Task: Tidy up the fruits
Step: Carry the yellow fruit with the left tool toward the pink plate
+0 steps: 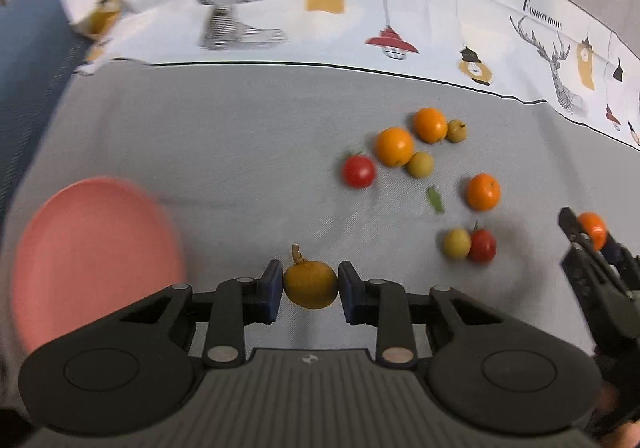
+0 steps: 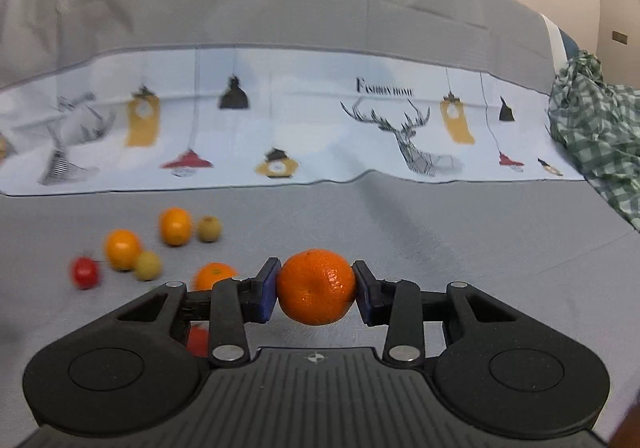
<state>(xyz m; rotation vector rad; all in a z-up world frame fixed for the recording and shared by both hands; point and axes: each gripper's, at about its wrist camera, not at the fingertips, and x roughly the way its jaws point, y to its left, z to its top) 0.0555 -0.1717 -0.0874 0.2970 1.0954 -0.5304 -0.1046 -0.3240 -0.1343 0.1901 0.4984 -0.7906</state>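
Note:
My left gripper (image 1: 310, 285) is shut on a yellow-brown fruit with a short stem (image 1: 310, 284), held above the grey cloth. A pink plate (image 1: 96, 260) lies to its left, blurred. My right gripper (image 2: 316, 286) is shut on an orange mandarin (image 2: 316, 286); in the left wrist view the right gripper (image 1: 588, 236) shows at the right edge with that mandarin (image 1: 593, 229). Loose fruit lies on the cloth: three mandarins (image 1: 394, 146), two red tomatoes (image 1: 359, 171) and three small yellow fruits (image 1: 420, 164).
A small green leaf (image 1: 435, 200) lies among the fruit. A white printed cloth (image 2: 280, 120) borders the far side of the grey cloth (image 1: 224, 144). A green checked fabric (image 2: 596, 128) is heaped at the right, and something blue (image 1: 28, 60) stands at the left edge.

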